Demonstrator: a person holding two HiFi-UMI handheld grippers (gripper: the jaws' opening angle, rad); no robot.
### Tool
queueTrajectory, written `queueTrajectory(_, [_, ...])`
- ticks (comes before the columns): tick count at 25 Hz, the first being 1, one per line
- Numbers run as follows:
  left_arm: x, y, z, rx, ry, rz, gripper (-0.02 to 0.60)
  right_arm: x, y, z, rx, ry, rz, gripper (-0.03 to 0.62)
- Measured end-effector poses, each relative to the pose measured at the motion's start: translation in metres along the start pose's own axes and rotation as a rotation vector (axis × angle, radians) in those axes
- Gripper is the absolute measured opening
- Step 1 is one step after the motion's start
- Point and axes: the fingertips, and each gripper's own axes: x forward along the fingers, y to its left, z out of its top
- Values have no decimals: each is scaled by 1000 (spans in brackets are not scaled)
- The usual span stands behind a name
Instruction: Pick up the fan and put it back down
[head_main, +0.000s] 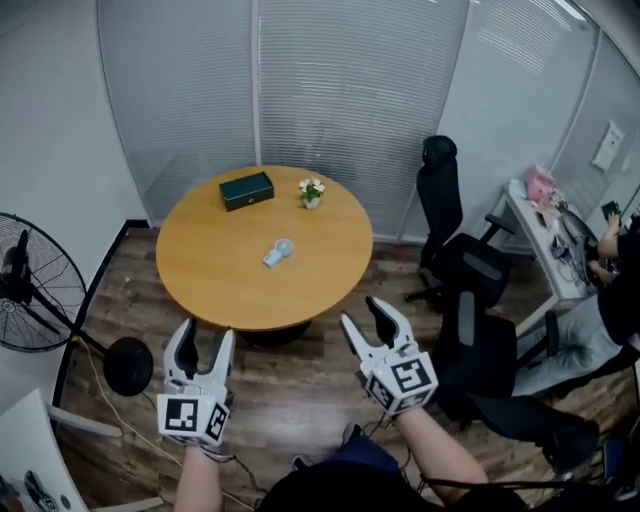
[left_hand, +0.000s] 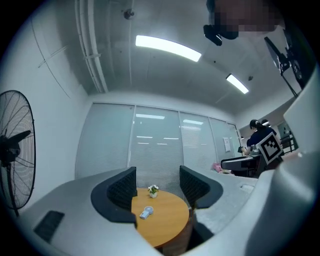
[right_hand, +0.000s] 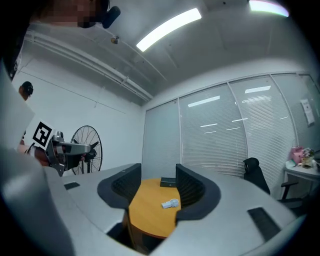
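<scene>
A small pale-blue hand-held fan (head_main: 277, 252) lies flat near the middle of the round wooden table (head_main: 210, 290). Between the jaws of each gripper view the fan shows far off: fan (left_hand: 146, 212) and fan (right_hand: 170, 203). My left gripper (head_main: 203, 345) hovers over the floor in front of the table's near left edge, jaws apart and empty. Held to the right of it, my right gripper (head_main: 362, 318) is open too, with nothing between its fingers. Both point toward the table, well short of the fan.
A dark green box (head_main: 246, 189) and a small flower pot (head_main: 311, 192) stand at the table's far side. A large standing floor fan (head_main: 30, 285) is at the left. Black office chairs (head_main: 470, 290) and a desk with a seated person (head_main: 600, 310) fill the right.
</scene>
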Motion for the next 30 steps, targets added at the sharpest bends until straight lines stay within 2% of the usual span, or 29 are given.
queueTrajectory(4, [14,-6,-25,-34,48,-45,272,6,-4,-11,11,28,-2,227])
queueTrajectory(9, [40,-10,-42,-49,64,-63,272,19,-22,-25,21,34,0,219])
queueTrajectory(19, [128,23,-67,-36,140,9,272,116,-71,-52,89,41,62,209])
queueTrajectory(24, [187,28,-84,-23,192,36,272,163,-111,-68,113,55,97,207])
queueTrajectory(30, [249,24,-93,-20,209,54,272,208,-159,-76,134,60,122,203])
